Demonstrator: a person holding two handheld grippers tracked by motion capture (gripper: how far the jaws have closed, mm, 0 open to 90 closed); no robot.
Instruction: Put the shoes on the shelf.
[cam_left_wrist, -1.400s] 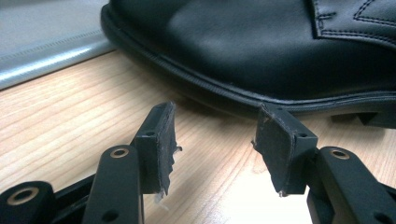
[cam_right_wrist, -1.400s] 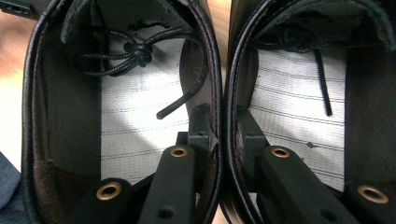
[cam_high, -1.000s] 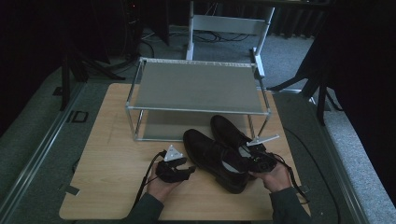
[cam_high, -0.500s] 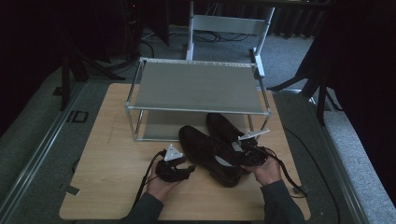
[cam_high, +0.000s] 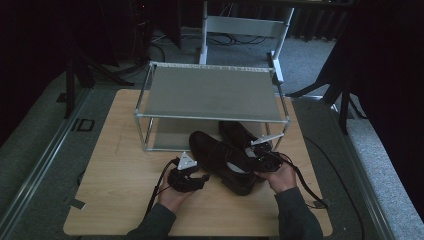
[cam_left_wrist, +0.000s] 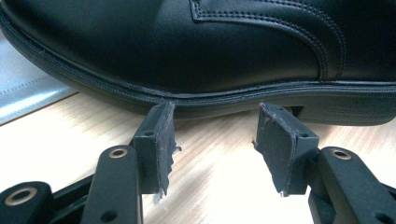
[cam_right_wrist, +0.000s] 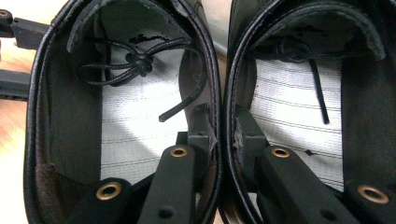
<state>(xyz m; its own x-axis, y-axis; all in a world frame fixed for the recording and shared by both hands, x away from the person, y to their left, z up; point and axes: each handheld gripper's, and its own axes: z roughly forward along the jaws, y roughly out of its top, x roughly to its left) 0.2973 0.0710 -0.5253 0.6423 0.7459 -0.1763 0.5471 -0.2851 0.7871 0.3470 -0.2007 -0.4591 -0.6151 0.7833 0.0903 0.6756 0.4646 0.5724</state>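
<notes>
I have the wooden worktop (cam_high: 120, 200) under the high camera, with the rack (cam_high: 210, 92) at its 12 o'clock end. The rack's lower shelf is mostly shadowed under the top one, so I can't make out much on it.

The two shoes (cam_high: 225, 160) lie side by side in front of the rack, a little toward 3 o'clock of the worktop's middle. The toe of the farther one reaches under the rack's front edge and is partly hidden there. Both are dark against dim light, and their outlines blur together from above.

My right tool (cam_right_wrist: 223, 128) sits at the shoes' heel end, pinched tight on the two inner walls, one jaw inside each shoe. A loose lace (cam_right_wrist: 140, 65) lies in the left-hand opening; the insoles' far ends are cut off by shadow.

My left tool (cam_left_wrist: 215, 135) rests at 9 o'clock of the shoes, jaws apart with nothing between them, tips just short of the nearer shoe's sole (cam_left_wrist: 280, 95). That shoe's top runs off the frame.
</notes>
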